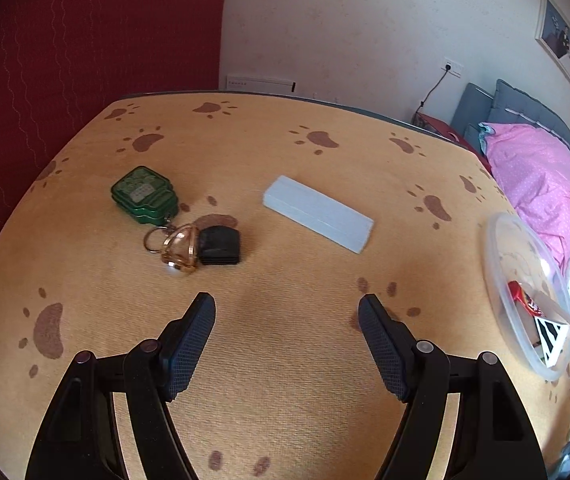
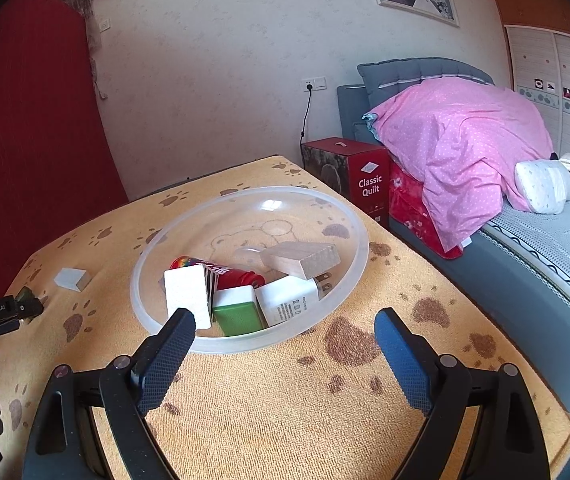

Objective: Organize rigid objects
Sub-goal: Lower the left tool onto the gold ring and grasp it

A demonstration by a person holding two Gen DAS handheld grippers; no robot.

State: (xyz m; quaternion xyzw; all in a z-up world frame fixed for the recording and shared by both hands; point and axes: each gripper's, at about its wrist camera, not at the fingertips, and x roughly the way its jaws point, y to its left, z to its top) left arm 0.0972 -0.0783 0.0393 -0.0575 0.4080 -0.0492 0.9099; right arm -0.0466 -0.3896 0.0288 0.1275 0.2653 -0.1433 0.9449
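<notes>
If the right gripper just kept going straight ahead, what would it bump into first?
Probably the near rim of the clear plastic bowl, just ahead of the open right gripper. Only bare paw-print cloth lies before it, though depth is hard to judge.

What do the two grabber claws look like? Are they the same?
Nearly. The left gripper has black jointed plastic arms with silver round pins, and two fingers padded in dark, dotted rubber. The right gripper is built alike, but its pads look bluer. No cables or sleeves show.
</notes>
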